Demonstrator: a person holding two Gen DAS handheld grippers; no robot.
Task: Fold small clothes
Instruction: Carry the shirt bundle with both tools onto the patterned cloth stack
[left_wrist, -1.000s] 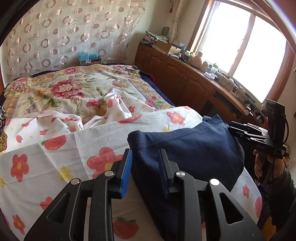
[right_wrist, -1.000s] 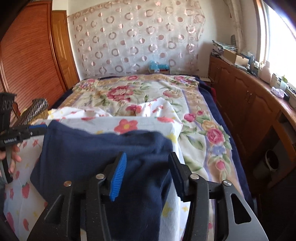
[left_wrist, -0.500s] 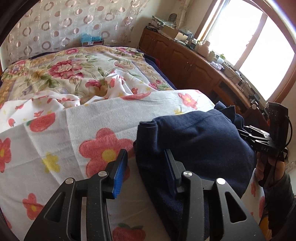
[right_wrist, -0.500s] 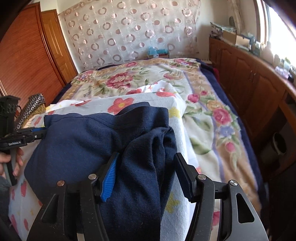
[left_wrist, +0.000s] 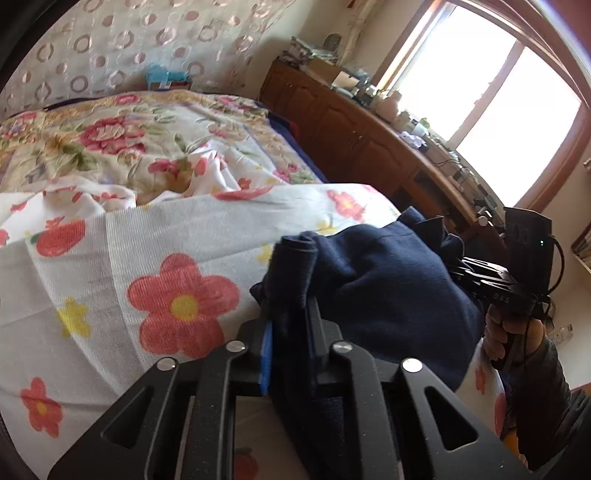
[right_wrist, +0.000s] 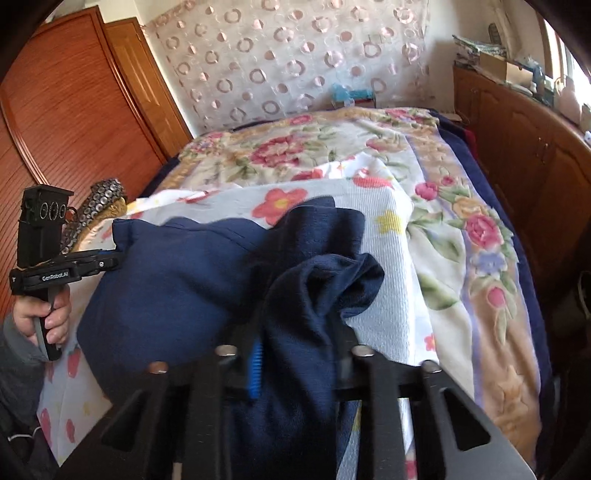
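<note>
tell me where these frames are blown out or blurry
Left wrist view: the window is blown out to white, and fisheye bends the room's edges. Right wrist view: lighting is more even, but the navy garment shows motion blur near the right gripper.

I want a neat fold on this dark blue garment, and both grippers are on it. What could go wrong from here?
1. The left gripper is closing on a bunched wad of the navy garment, so it may pinch several layers and the fold could come out crooked.
2. The right gripper is also closing on a crumpled clump, not a flat edge; lifting could drag the pile sideways.
3. The garment lies near the edge of the flowered sheet and might slip off.
</note>
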